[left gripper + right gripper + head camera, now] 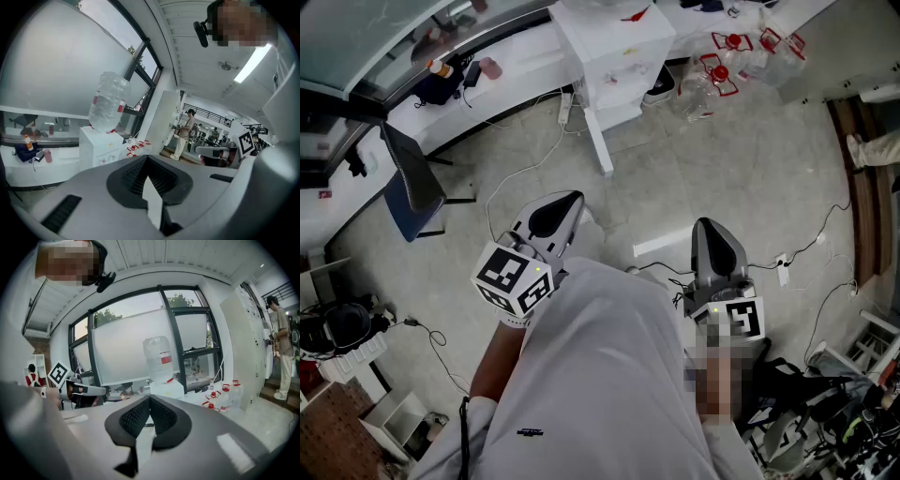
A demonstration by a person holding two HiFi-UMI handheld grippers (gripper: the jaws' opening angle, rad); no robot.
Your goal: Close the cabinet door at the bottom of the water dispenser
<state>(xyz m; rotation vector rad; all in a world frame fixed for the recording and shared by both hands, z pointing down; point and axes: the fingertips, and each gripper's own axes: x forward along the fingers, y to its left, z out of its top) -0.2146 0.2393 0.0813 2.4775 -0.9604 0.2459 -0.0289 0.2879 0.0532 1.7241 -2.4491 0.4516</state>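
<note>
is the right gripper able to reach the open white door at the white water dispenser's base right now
Probably not yet: the shut grey right gripper sits far from the open white door, bare grey floor between. Nothing blocks the way.

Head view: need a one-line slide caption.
Left gripper and right gripper, both shut and empty, held well short of the dispenser, whose bottom door stands open.

Grey left hand-held gripper bears a marker cube.
</note>
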